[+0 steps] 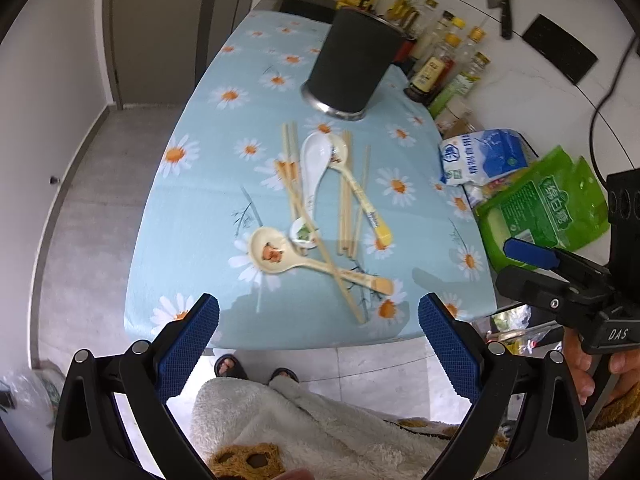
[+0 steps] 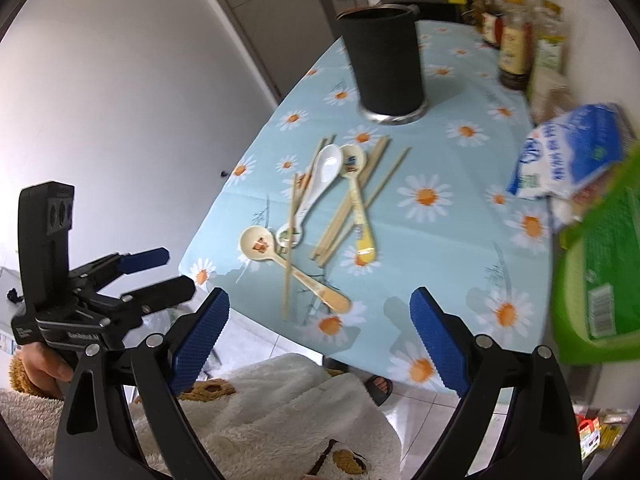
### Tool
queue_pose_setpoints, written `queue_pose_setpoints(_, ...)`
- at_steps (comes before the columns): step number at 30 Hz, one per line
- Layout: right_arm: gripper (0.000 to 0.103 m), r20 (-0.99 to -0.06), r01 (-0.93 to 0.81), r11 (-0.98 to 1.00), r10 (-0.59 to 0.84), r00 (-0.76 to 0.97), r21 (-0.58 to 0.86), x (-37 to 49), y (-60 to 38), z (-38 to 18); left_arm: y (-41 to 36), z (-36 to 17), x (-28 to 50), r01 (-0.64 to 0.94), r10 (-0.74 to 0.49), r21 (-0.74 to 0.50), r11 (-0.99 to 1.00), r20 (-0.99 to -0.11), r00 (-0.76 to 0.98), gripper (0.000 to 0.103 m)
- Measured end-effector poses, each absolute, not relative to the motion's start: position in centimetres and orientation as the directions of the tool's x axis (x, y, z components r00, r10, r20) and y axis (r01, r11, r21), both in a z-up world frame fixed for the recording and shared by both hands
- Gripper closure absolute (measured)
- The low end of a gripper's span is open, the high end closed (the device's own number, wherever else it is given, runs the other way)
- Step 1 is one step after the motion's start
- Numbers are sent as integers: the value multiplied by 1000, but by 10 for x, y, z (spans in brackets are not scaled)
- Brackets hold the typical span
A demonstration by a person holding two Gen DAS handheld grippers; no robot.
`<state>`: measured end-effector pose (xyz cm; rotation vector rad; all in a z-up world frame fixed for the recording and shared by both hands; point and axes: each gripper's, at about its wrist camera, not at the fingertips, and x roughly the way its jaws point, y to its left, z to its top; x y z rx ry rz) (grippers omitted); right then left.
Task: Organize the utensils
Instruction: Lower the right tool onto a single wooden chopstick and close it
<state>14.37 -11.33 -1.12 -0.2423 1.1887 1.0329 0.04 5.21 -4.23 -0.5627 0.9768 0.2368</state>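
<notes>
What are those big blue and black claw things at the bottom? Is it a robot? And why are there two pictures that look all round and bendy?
No robot: a person holds two grabbing tools, one per hand. Each carries a camera with a round, bendy lens, so each picture looks along one tool's fingers. One picture shows the left gripper, the other the right gripper. Both are open and hold nothing. On the daisy tablecloth lie chopsticks, a white spoon, and cream spoons. Behind them stands a dark cup, probably where they will go.
</notes>
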Motion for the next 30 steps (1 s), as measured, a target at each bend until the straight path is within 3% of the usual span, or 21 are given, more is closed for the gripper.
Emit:
queue_pose_setpoints(2, 26, -858, -771, 536, 513, -26, 344, 146, -97, -18, 60, -50, -3, -447, -73, -365, 817, -833, 548, 7)
queue_pose_setpoints(4, 27, -871, -780, 521, 488, -63, 348, 147, -79, -26, 68, -56, -7, -454, -86, -387, 803, -828, 554, 7)
queue_pose_setpoints(10, 43, -903, -802, 479, 397, -164, 356, 156, -27, -54, 84, -73, -15, -457, -123, -428, 780, -820, 559, 7)
queue_pose_setpoints(21, 80, -954, -827, 475, 131, -271, 300, 168, 38, -117, 104, -93, -18, -423, -200, -489, 763, -800, 565, 7)
queue_pose_setpoints(26, 85, -956, -835, 475, 53, -287, 277, 169, 50, -128, 110, -97, -18, -404, -231, -515, 756, -788, 571, 7)
queue_pose_setpoints(30, 97, -952, -831, 484, 18, -305, 275, 170, 59, -134, 116, -99, -15, -385, -253, -528, 757, -780, 571, 7)
